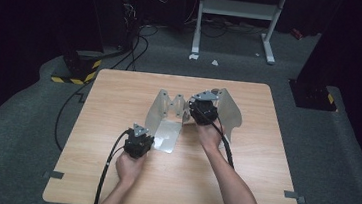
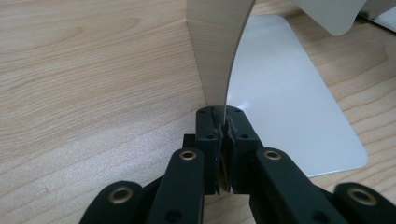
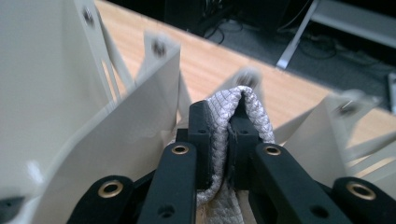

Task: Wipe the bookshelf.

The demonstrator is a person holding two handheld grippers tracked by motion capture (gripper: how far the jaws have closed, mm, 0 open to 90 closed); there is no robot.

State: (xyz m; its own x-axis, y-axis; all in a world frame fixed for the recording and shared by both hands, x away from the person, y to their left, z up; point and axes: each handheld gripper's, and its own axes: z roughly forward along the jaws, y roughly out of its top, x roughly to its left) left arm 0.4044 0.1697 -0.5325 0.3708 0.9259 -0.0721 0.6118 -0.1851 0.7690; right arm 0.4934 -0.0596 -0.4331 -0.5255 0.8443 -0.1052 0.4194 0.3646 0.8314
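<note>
A pale hinged panel assembly (image 1: 168,112) stands on the wooden table (image 1: 119,91), with one flap lying flat (image 1: 169,137) and others upright. My left gripper (image 1: 140,137) is at its near left corner. In the left gripper view the left gripper (image 2: 223,117) is shut on the thin edge of an upright panel (image 2: 215,51), and the flat flap (image 2: 285,93) lies to the right. My right gripper (image 1: 203,105) is among the upright flaps at the middle. In the right gripper view the right gripper (image 3: 223,116) is shut on a fold of white woven cloth (image 3: 250,105), between panels (image 3: 70,98).
A curved upright flap (image 1: 229,109) stands to the right of the right hand. Bare tabletop lies on the left (image 1: 101,124) and along the near edge. Beyond the table are grey carpet, cables (image 1: 134,47) and a white stand's legs (image 1: 267,45).
</note>
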